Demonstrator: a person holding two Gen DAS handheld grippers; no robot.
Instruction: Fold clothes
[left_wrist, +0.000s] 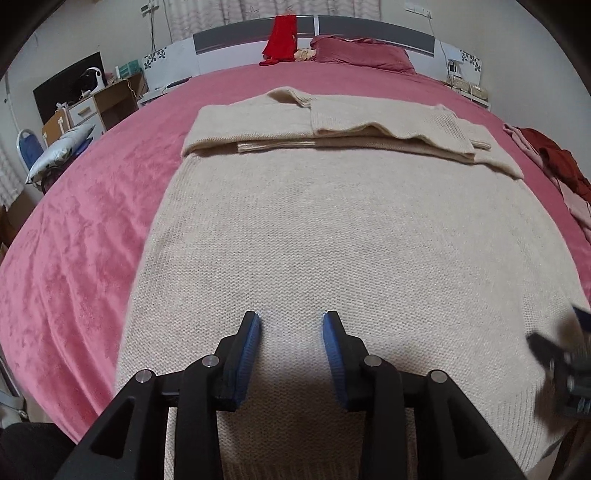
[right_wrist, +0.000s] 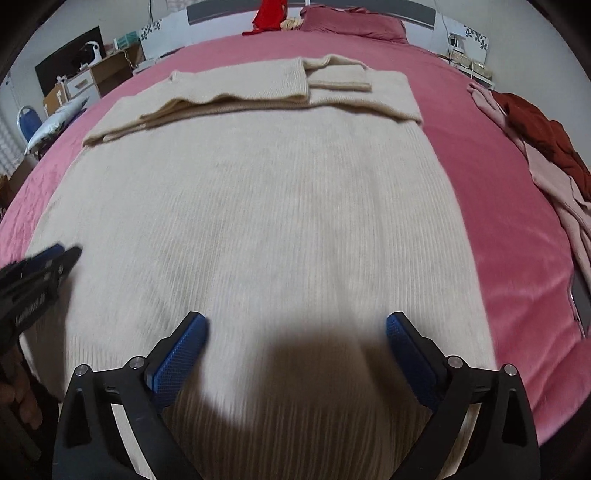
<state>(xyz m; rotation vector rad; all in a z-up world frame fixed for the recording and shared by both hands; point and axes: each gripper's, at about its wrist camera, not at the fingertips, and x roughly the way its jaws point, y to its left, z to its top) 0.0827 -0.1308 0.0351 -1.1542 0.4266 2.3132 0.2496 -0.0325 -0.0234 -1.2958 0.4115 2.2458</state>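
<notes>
From the left wrist camera, the left claw (left_wrist: 291, 319) is hanging low over the near part of a cream knit sweater (left_wrist: 332, 236), its blue pads (left_wrist: 248, 354) standing apart with nothing between them. The sweater is lying flat on a pink bed (left_wrist: 81, 236), with both sleeves (left_wrist: 325, 129) folded across its far end. The right claw (left_wrist: 565, 365) is showing blurred at the right edge, over the sweater's hem.

From the right wrist camera, the right claw (right_wrist: 297, 321) is gaping wide above the sweater (right_wrist: 266, 206), empty. The left claw (right_wrist: 40, 269) is poking in from the left edge. A heap of red and pink clothes (right_wrist: 543, 155) is lying on the bed (right_wrist: 509, 221), to the right of the sweater.
</notes>
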